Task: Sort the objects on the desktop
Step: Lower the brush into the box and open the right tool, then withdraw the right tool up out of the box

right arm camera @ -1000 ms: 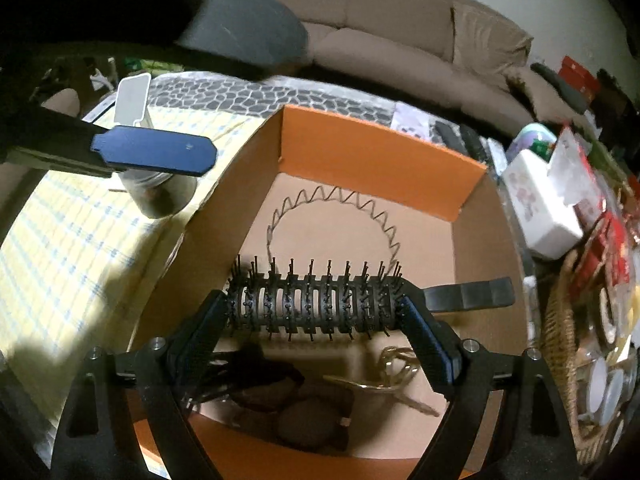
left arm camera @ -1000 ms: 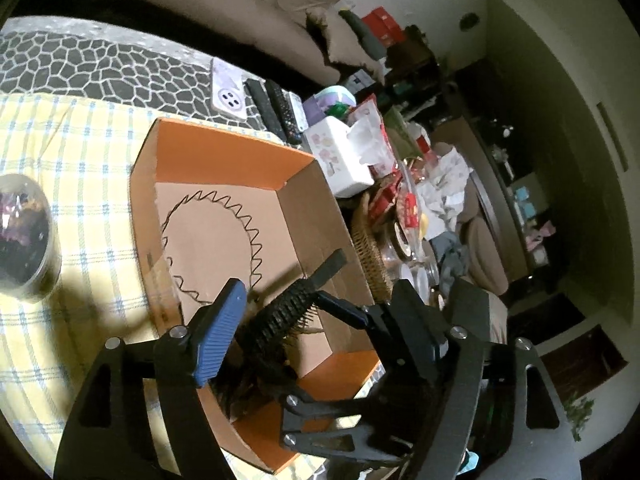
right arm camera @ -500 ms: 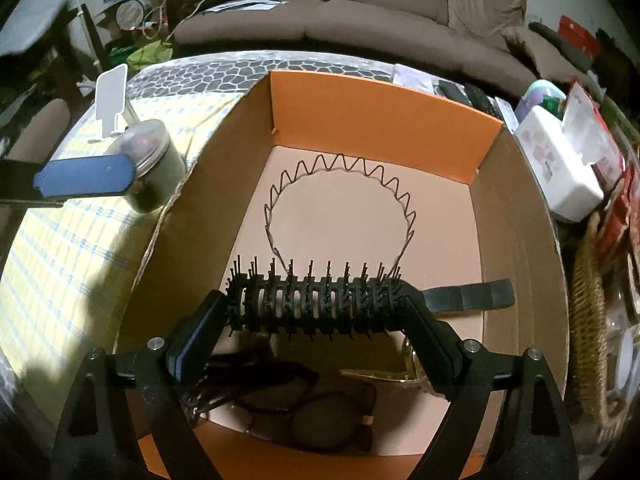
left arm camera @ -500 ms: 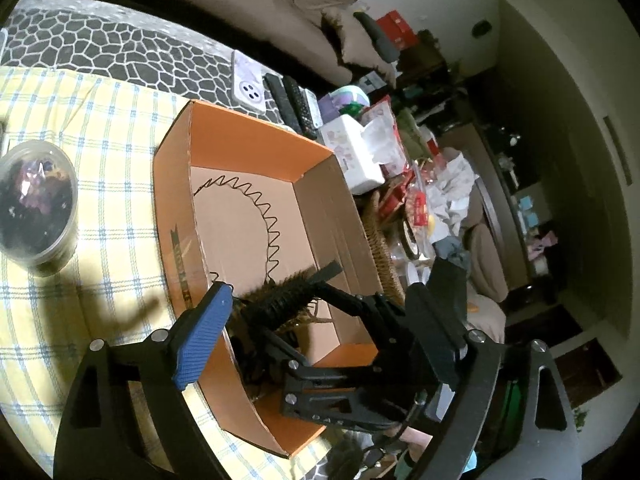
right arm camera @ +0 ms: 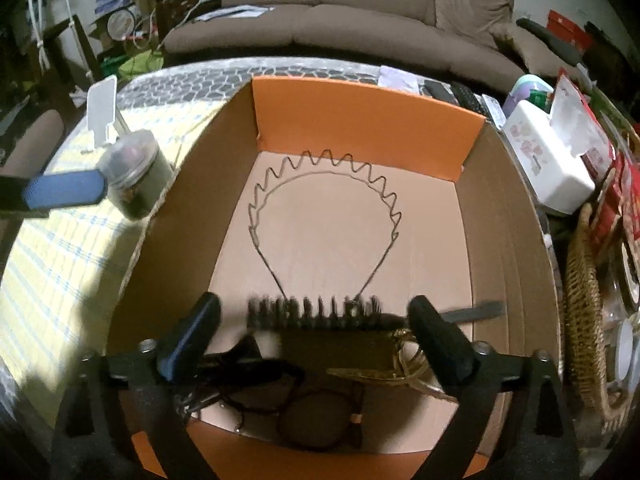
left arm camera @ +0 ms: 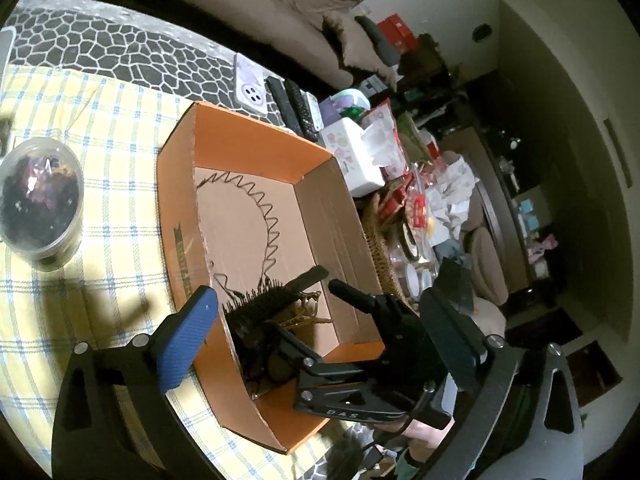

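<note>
Now opening wide over the orange cardboard box point(right arm camera: 366, 118): right gripper point(right arm camera: 312, 330), jaws clear of the black bristly hairbrush point(right arm camera: 316, 314) between them. Brush blurred, low inside the box, above a gold hair clip point(right arm camera: 404, 364) and dark glasses point(right arm camera: 256, 376). Flat on the box floor beyond: 1 wavy wire headband point(right arm camera: 324, 204). Left gripper point(left arm camera: 316, 328) opening too, nothing pinched, 1 blue pad outside the box wall. Beside the box on the yellow checked tabletop point(left arm camera: 100, 160): round clear jar point(left arm camera: 40, 204).
</note>
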Available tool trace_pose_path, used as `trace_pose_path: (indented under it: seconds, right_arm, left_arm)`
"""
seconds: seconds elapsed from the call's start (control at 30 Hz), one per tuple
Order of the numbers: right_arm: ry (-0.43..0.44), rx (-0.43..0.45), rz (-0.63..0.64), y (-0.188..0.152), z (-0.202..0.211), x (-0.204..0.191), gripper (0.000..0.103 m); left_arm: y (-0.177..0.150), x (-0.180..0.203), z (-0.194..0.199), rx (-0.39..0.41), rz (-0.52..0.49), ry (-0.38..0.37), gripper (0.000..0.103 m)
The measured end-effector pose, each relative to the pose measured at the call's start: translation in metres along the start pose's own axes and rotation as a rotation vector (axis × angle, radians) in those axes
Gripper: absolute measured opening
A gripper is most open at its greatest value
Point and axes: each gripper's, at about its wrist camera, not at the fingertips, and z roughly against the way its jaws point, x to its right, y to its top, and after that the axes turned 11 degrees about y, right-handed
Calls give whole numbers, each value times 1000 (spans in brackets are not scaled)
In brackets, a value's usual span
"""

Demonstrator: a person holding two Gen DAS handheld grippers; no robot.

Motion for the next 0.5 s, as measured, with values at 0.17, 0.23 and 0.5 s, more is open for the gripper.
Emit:
trace_pose_path:
  seconds: [0.17,0.23,0.5]
  right_arm:
    - [13,23,-29,2,9,6,100]
    - [36,49,-53,4,17,9,100]
    - [121,132,-229,3,50,34,102]
  left_arm:
    - [-3,-2,2,-3,2,4,103]
    - [-5,-1,4,-3,-4,8,103]
    - [-25,1,7,-29,-31,48,103]
